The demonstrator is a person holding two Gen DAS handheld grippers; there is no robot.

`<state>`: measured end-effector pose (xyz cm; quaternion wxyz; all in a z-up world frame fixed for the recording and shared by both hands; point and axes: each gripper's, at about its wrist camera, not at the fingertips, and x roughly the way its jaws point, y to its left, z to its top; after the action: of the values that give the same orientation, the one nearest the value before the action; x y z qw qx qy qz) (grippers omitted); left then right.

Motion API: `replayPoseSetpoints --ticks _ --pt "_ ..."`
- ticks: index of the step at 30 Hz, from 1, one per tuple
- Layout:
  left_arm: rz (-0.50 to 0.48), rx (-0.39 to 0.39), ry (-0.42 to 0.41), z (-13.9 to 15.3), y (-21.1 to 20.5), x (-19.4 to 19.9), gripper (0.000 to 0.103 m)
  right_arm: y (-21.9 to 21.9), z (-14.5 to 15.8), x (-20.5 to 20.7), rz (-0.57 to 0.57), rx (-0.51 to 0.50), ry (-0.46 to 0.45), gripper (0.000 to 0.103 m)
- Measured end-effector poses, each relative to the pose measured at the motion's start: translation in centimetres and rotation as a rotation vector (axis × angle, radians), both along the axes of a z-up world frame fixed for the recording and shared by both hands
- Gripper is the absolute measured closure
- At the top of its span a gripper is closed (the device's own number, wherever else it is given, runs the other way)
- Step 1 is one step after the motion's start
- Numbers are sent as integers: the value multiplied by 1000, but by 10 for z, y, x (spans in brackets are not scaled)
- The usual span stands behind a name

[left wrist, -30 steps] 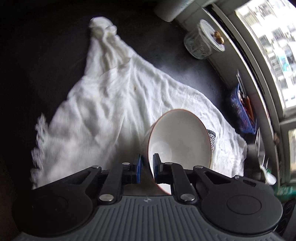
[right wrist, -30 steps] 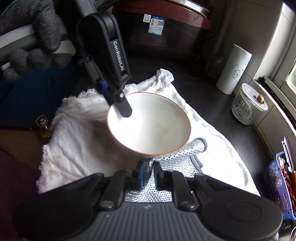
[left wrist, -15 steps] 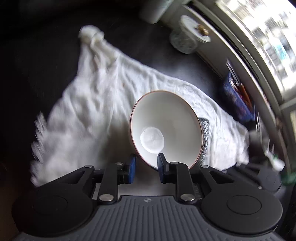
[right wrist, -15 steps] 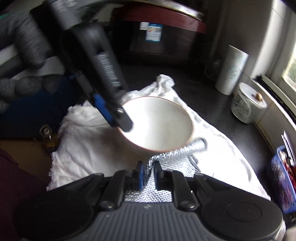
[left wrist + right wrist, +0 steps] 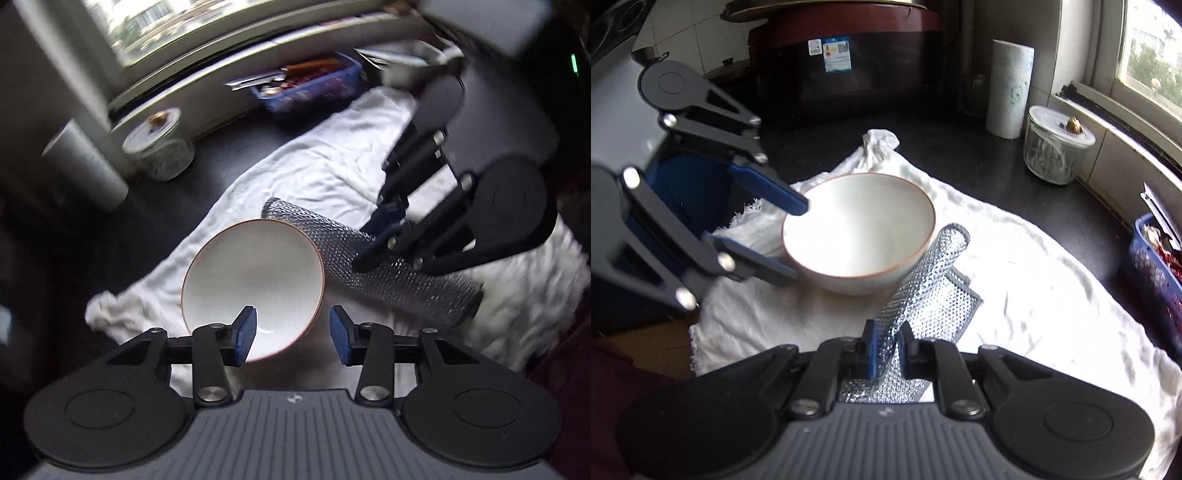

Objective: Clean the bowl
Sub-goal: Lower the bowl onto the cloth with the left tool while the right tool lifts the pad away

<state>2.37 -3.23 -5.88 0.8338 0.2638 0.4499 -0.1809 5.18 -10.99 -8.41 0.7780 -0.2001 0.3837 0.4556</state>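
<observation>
**Left claw lets go of the bowl and swings around it**

Since one second ago the left claw [image 5: 792,236] has rolled to a new side of the bowl [image 5: 858,229] and released the rim it was pinching. Its jaws are opening now; in the right wrist view one finger reaches over the rim and the other lies outside the wall, and neither seems to press. The bowl now sits upright on the white cloth [image 5: 1034,266], which is spread on the dark table [image 5: 960,147]. The right claw [image 5: 886,343] is clenched on the silver scrubbing cloth [image 5: 923,280], whose free end leans against the side of the bowl.

What could go wrong, in my judgement: nothing holds the bowl, so a push from the scrubbing cloth may slide or tip it on the soft, wrinkled cloth. If the left claw closes with the rim badly seated, the smooth wall may slip out. The scrubbing cloth is held only at one edge and could fold away instead of wiping.

Count: one bowl, one scrubbing cloth, one white cloth, two claws, one glass jar [image 5: 1056,147], one paper roll [image 5: 1010,88], one blue basket [image 5: 1152,258].
</observation>
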Motion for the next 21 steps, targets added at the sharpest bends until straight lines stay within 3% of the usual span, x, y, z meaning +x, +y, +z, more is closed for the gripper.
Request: replayPoseSetpoints --ticks 3,4,7,10,12,18,21 --pt "-23 3 32 -10 -4 9 63 -1 -1 -1 -11 -4 5 90" --pt "-22 11 38 -12 -4 11 71 -2 -1 -1 -13 -3 5 90" --pt "-10 23 35 -18 -4 13 74 -3 -2 -1 -17 0 4 90" --pt "-1 8 42 -19 -4 14 83 -5 -2 -2 -22 12 7 90" --pt "19 -27 58 -21 -2 15 90 -5 -1 -2 -25 19 9 90" --pt "109 -129 90 -21 7 22 90 -9 -1 -2 -33 43 20 90" --pt "164 -221 130 -19 17 26 90 -10 0 -2 -35 52 20 90"
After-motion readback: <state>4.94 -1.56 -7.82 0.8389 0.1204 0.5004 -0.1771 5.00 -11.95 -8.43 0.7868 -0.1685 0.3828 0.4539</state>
